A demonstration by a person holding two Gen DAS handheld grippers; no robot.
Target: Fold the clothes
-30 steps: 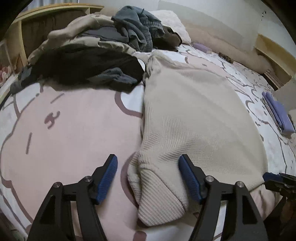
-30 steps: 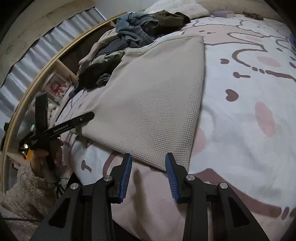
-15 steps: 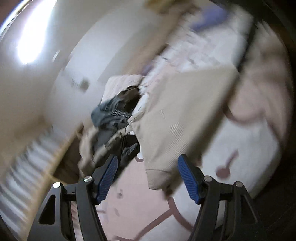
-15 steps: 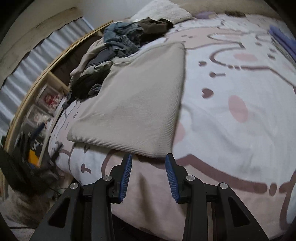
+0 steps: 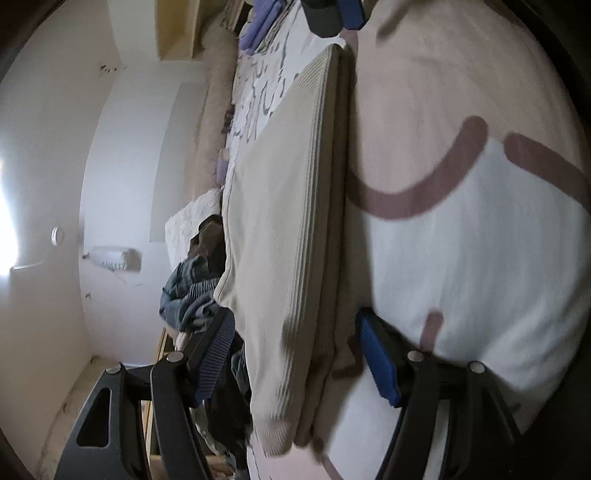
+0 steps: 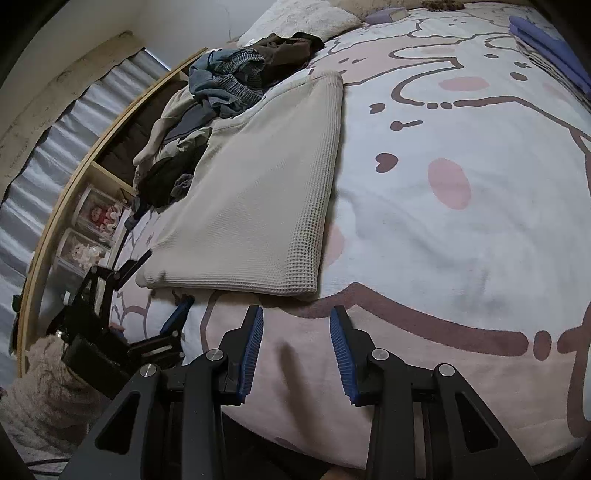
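Observation:
A beige waffle-knit garment [image 6: 258, 192] lies folded flat on the cartoon-print bedsheet [image 6: 443, 229]. My left gripper [image 6: 162, 291] is rolled onto its side at the garment's near left corner. In the left wrist view the garment's edge [image 5: 291, 258] runs between the open jaws of the left gripper [image 5: 295, 354], and the pads do not press it. My right gripper [image 6: 297, 350] is open with nothing in it. It hovers over the sheet just in front of the garment's near right corner. It shows at the top of the left wrist view as the right gripper [image 5: 332, 16].
A heap of unfolded clothes [image 6: 221, 85] lies behind the garment on the left, beside a white pillow [image 6: 306, 18]. Folded purple items [image 6: 550, 48] sit at the far right. A wooden shelf with dolls [image 6: 99, 218] runs along the bed's left side. A fluffy sleeve [image 6: 40, 398] holds the left gripper.
The left gripper rolled about a quarter turn and came in low to the garment's near left corner. The right gripper shifted slightly. The garment stayed flat.

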